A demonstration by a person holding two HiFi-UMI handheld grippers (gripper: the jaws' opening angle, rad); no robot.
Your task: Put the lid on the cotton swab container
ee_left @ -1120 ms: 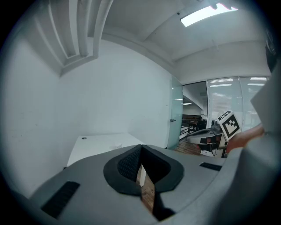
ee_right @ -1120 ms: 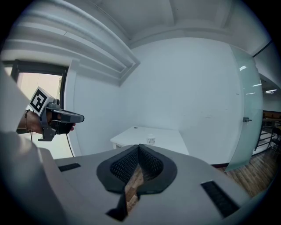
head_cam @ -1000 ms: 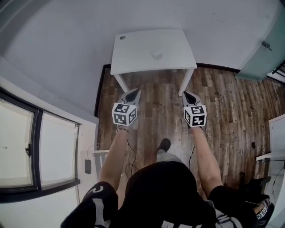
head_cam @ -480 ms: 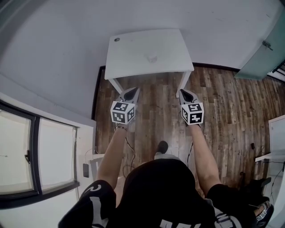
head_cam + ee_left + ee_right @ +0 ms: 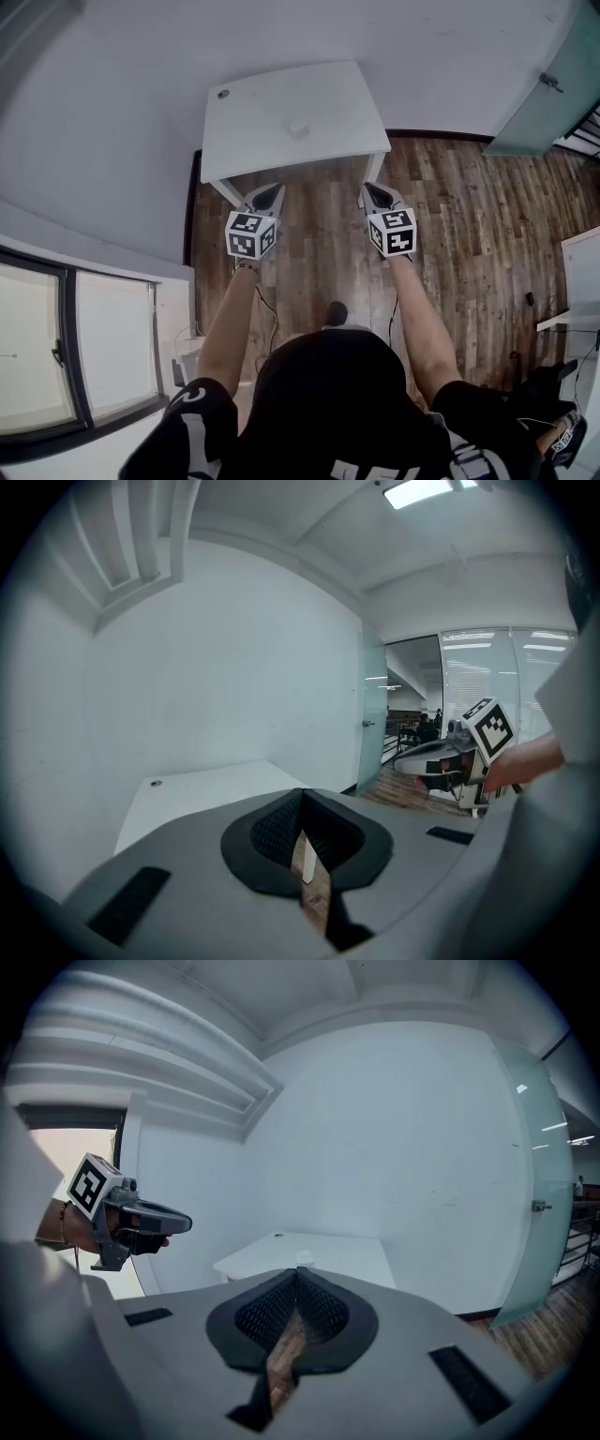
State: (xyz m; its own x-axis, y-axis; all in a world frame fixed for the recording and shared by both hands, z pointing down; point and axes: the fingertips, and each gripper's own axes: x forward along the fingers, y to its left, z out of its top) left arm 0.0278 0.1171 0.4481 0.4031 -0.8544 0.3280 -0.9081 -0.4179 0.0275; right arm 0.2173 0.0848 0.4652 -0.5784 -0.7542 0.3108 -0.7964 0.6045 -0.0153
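Note:
A small pale container [image 5: 298, 127] stands near the middle of a white table [image 5: 253, 127]; in the right gripper view the same container [image 5: 304, 1258] shows just past my jaws. Whether it has a lid on I cannot tell at this distance. My left gripper [image 5: 269, 197] and right gripper [image 5: 373, 194] are held out over the wooden floor, just short of the table's near edge. Both are shut with nothing between the fingers. In the left gripper view the table [image 5: 202, 794] lies ahead and the right gripper [image 5: 441, 755] shows off to the side.
The table stands in a corner against white walls. A frosted glass door [image 5: 544, 84] is at the right, a window [image 5: 56, 347] at the left. Wooden floor [image 5: 469, 225] spreads to the right. A small dark round spot [image 5: 223, 94] marks the table's far left corner.
Both grippers and the person have moved forward toward the table; the table sits closer to the gripper tips than before. Both pairs of jaws stayed shut.

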